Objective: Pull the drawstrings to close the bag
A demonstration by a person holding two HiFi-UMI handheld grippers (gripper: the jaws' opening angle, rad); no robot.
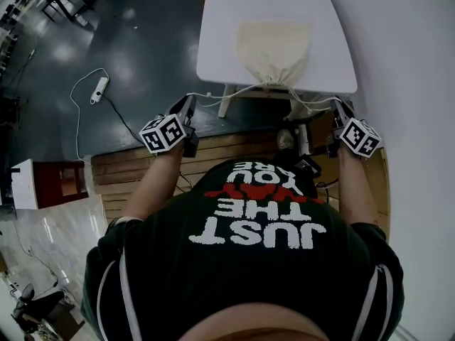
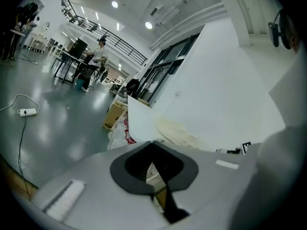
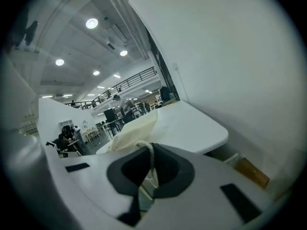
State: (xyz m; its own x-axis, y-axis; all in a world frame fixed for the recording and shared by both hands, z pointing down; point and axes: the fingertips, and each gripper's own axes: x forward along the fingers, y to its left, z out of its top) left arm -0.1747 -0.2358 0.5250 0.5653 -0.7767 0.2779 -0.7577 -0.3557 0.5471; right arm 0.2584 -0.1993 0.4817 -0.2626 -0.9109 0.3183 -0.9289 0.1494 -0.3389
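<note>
With the left claw [image 1: 190, 102] and right claw [image 1: 340, 105] each pinched shut on a drawstring [image 3: 150, 152], and the bag [image 1: 274, 48] ahead between them on the table [image 1: 220, 20], I'd pull outward evenly, never jerking.

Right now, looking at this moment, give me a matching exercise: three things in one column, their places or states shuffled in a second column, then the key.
Things:
1. bag
2. left gripper
3. power strip

Places or states:
A. on the dark floor, left of the table
B. lying on the white table, mouth gathered at the near edge
C. shut on a drawstring

Pairs: 1-B; 2-C; 3-A
</note>
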